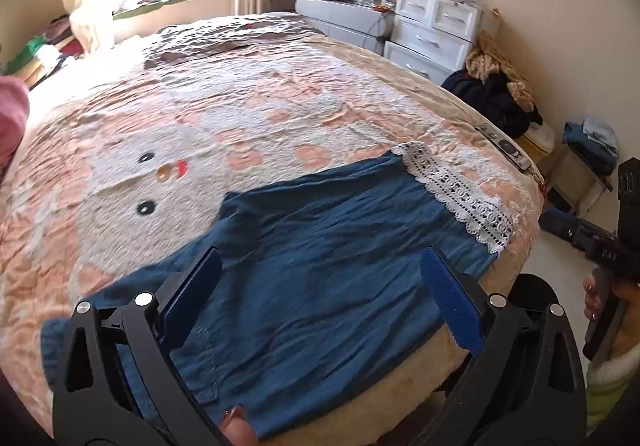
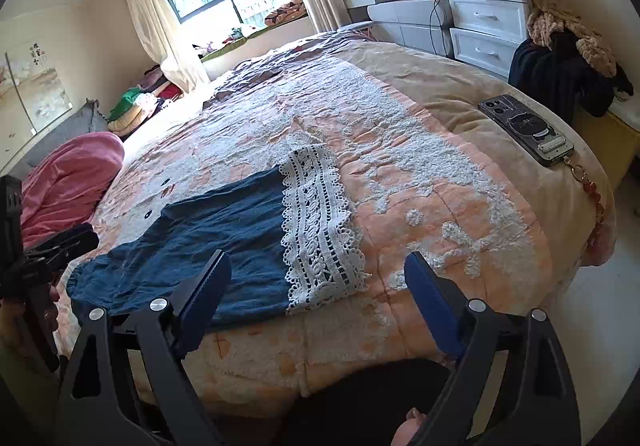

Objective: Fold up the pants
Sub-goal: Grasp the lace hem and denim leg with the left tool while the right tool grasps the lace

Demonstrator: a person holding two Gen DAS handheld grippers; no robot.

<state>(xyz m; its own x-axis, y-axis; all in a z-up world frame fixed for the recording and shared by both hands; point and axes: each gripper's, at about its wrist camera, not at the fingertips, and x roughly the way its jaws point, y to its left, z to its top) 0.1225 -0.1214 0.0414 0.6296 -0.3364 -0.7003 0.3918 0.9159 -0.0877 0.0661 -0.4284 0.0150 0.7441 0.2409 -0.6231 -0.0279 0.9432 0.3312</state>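
Observation:
Blue pants (image 1: 320,266) with a white lace hem (image 1: 460,190) lie folded flat on the bed near its front edge. In the left wrist view my left gripper (image 1: 320,266) hovers above the blue cloth, jaws wide open with nothing between them. My right gripper (image 2: 320,278) stands open over the lace hem (image 2: 320,226) and the blue part (image 2: 212,230), clear of the cloth. At the left edge of the right wrist view the left gripper (image 2: 60,242) shows as a dark shape; the right gripper's body (image 1: 600,246) shows at the right edge of the left wrist view.
The bed has a pink and white quilt (image 1: 200,118). A phone (image 2: 524,128) with a bead strap lies near the bed's right edge. A pink garment (image 2: 68,182) lies at the left. White drawers (image 2: 488,14) and a chair with dark clothes (image 2: 560,70) stand beyond the bed.

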